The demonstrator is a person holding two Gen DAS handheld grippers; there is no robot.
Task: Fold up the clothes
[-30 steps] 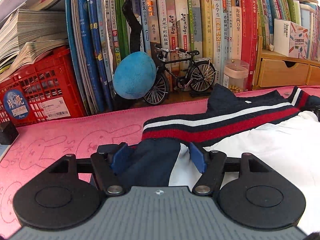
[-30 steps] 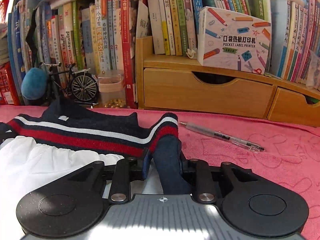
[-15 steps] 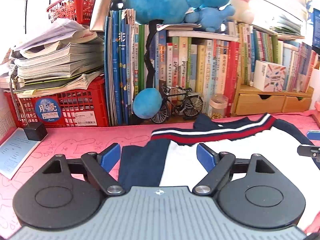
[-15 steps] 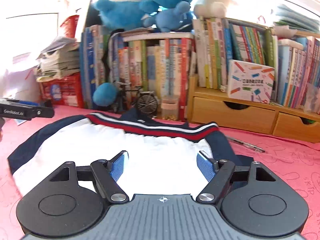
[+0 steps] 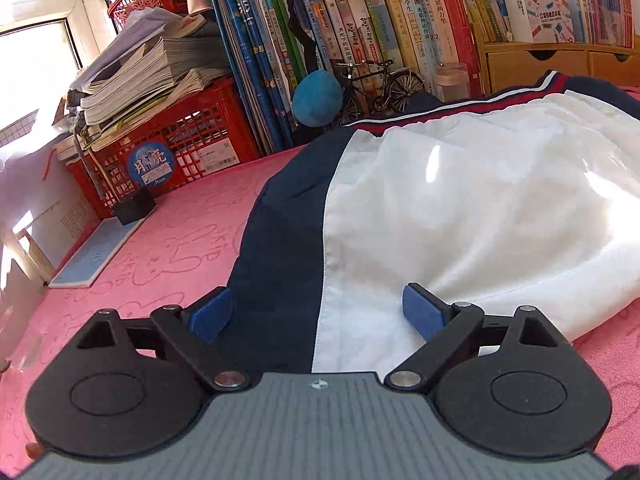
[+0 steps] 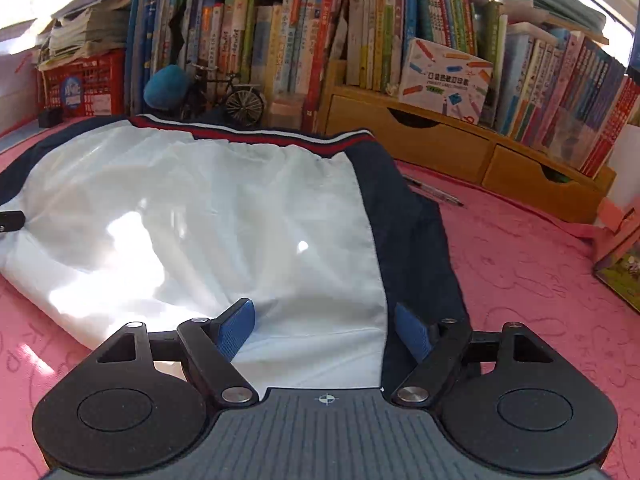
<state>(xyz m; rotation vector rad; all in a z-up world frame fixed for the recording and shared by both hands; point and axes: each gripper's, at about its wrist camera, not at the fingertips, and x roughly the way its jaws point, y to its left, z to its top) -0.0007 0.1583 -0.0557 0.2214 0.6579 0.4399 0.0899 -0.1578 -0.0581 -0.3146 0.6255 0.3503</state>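
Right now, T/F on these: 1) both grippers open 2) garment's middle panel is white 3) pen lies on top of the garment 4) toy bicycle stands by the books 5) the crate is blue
1) True: left gripper and right gripper both have jaws spread, nothing clamped.
2) True: the garment has a white middle with navy sides.
3) False: the pen lies on the pink cloth, beside the garment.
4) True: the toy bicycle stands before the books.
5) False: the crate is red.

Left gripper (image 5: pixel 318 314) and right gripper (image 6: pixel 326 332) both gape wide, holding nothing.
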